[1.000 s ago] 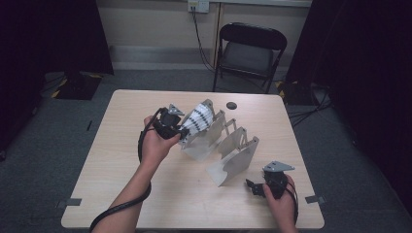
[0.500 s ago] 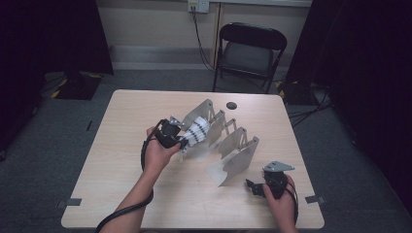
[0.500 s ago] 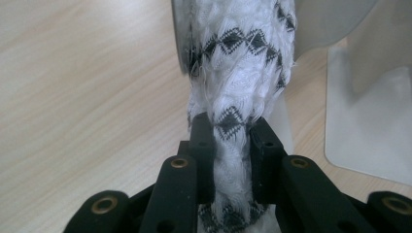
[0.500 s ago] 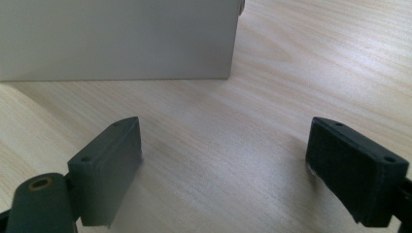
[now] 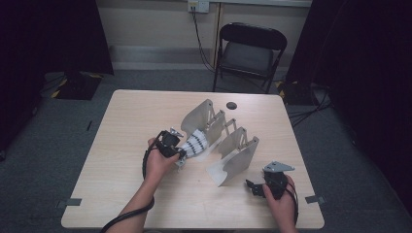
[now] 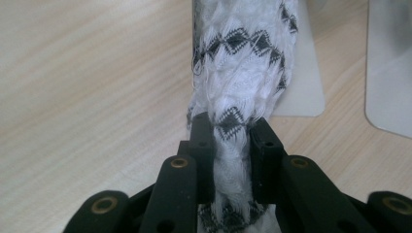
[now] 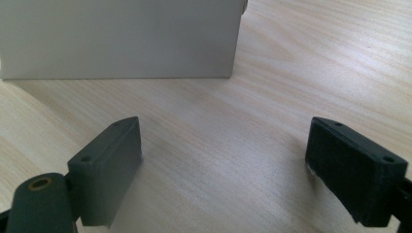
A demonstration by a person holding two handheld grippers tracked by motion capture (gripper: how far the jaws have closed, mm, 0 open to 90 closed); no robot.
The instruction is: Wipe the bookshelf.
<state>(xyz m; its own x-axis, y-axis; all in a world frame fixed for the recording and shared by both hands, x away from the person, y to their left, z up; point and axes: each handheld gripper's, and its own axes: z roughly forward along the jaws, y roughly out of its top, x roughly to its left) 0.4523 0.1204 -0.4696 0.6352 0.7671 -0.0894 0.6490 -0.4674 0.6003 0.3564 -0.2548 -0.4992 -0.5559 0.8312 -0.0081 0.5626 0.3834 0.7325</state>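
A white cloth [image 5: 197,143] with black zigzag bands hangs from my left gripper [image 5: 183,152], which is shut on its bunched end. It lies low beside the near-left plate of a grey rack [image 5: 240,160] of several upright curved plates at the table's middle. In the left gripper view the cloth [image 6: 243,53] runs straight up from the left gripper [image 6: 232,131], over a flat grey plate [image 6: 303,92]. My right gripper [image 5: 252,187] rests open at the front right of the table. Nothing sits between the open jaws of the right gripper [image 7: 223,160], and a grey rack plate [image 7: 121,39] stands ahead.
A small black round object [image 5: 231,105] lies on the wooden table [image 5: 121,126] behind the rack. A black folding chair [image 5: 250,48] stands beyond the far edge. Dark curtains flank both sides.
My left gripper has come down from above the rack toward the tabletop, bringing the cloth with it. The right gripper has not moved.
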